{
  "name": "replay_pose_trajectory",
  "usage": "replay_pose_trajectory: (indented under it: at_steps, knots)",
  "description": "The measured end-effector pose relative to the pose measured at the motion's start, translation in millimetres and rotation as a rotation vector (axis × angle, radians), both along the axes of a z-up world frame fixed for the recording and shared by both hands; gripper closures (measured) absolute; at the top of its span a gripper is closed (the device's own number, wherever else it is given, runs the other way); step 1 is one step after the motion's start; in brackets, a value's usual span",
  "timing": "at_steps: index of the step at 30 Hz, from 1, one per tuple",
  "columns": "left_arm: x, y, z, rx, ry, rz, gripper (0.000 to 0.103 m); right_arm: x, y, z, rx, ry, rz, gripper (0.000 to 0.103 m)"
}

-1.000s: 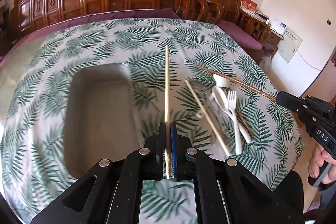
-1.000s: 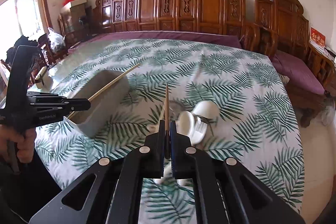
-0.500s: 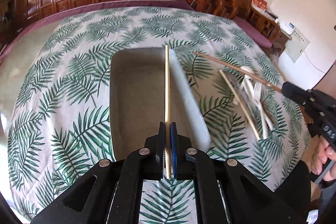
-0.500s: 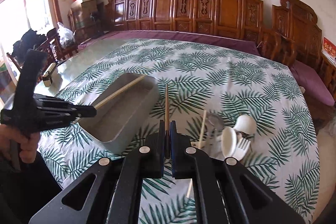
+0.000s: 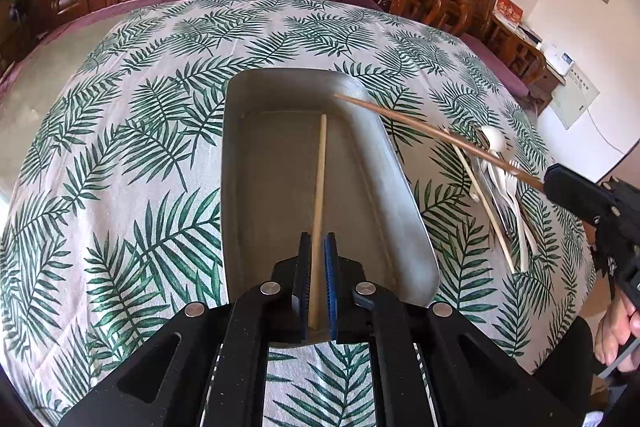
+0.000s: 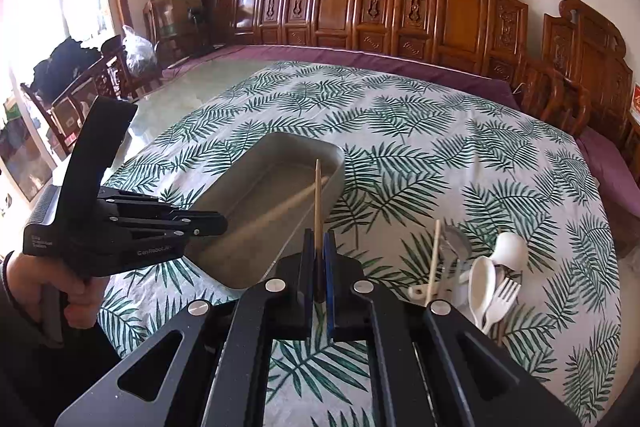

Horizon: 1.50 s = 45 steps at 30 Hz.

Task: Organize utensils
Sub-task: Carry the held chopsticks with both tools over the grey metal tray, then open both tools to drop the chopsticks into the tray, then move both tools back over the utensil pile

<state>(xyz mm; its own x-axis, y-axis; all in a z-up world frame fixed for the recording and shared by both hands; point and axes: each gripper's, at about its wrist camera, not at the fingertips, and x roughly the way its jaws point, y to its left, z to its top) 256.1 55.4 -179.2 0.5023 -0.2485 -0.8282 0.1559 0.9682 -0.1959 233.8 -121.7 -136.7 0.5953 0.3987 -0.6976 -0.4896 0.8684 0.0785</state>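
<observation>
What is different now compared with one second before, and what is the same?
Both tools moved from the utensil pile side toward the grey metal tray. The left tool now holds its pale wooden chopstick over the tray's inside; the right tool brought its darker brown chopstick over the tray's rim. Nothing was let go. The white plastic spoons and fork stayed on the leaf-print tablecloth.

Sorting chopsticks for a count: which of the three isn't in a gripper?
The pale chopstick lying on the tablecloth beside the white spoon and fork; the other two are clamped in grippers.
</observation>
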Motion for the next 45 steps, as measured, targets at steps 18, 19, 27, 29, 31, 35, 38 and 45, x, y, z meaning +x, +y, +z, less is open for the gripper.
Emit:
replay_pose_trajectory:
  at_steps: [18, 19, 27, 29, 31, 35, 38, 45]
  knots:
    - [-1, 45, 33, 0.017, -0.114, 0.106, 0.076, 31, 58, -31, 0.007, 0.072, 0.014, 0.097]
    - [-1, 46, 33, 0.015, -0.115, 0.110, 0.076, 33, 60, -32, 0.009, 0.074, 0.015, 0.097]
    - [-3, 55, 35, 0.012, -0.124, 0.129, 0.073, 38, 75, -44, 0.046, 0.137, 0.023, 0.097]
    - [-3, 54, 35, 0.013, -0.124, 0.127, 0.072, 39, 77, -47, 0.056, 0.151, 0.031, 0.097]
    - [-3, 54, 35, 0.015, -0.126, 0.127, 0.072, 41, 78, -50, 0.065, 0.166, 0.033, 0.097]
    - [-4, 51, 35, 0.017, -0.127, 0.123, 0.071, 37, 72, -45, 0.090, 0.154, 0.044, 0.097]
    - [-7, 45, 35, 0.029, -0.133, 0.116, 0.064, 31, 54, -33, 0.099, 0.126, 0.034, 0.097]
    - [-16, 18, 40, 0.038, -0.169, 0.070, 0.045, 11, -16, -10, 0.064, 0.058, -0.042, 0.092]
